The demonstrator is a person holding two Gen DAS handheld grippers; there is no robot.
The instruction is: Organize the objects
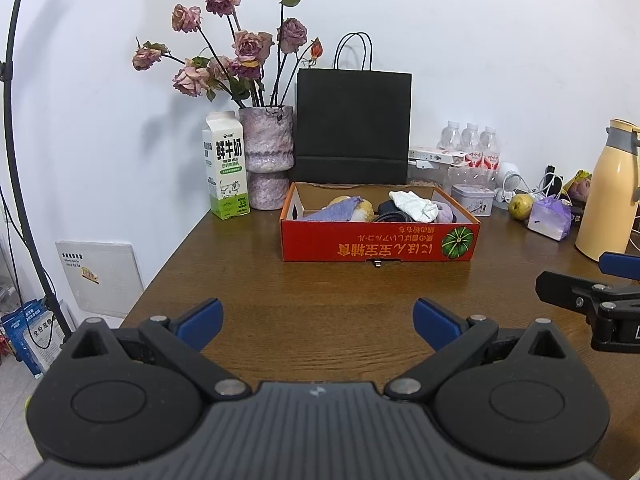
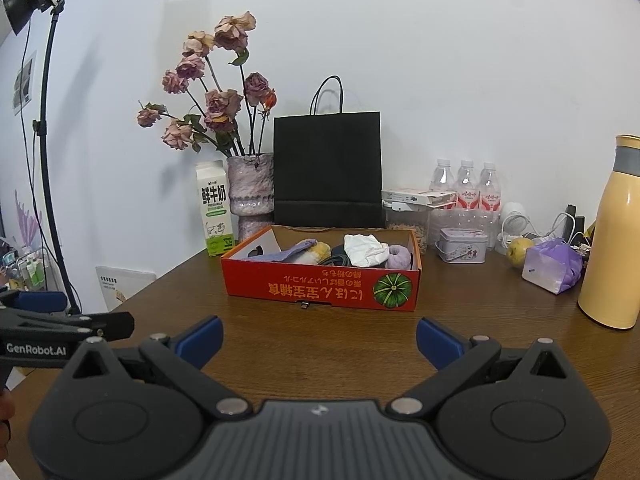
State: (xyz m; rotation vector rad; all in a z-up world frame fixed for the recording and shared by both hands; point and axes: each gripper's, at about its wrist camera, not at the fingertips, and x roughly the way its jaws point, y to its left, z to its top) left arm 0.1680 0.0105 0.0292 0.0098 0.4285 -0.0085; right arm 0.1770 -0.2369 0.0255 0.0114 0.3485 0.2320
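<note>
A red cardboard box (image 1: 380, 240) (image 2: 320, 290) stands on the brown table, a little ahead of both grippers. It holds a purple cloth (image 1: 332, 210), a yellow soft item (image 2: 316, 254), a black strap (image 1: 390, 210), a crumpled white cloth (image 1: 414, 204) (image 2: 366, 250) and a lilac roll (image 2: 400, 257). My left gripper (image 1: 318, 326) is open and empty above the table. My right gripper (image 2: 319, 340) is open and empty too. Each gripper shows at the edge of the other's view.
Behind the box stand a milk carton (image 1: 226, 166), a vase of dried roses (image 1: 268, 156), a black paper bag (image 1: 354, 126) and water bottles (image 1: 472, 146). At the right are a small tin (image 2: 462, 245), a pear (image 2: 518, 252), a purple wrapped item (image 2: 552, 266) and a yellow flask (image 2: 618, 236).
</note>
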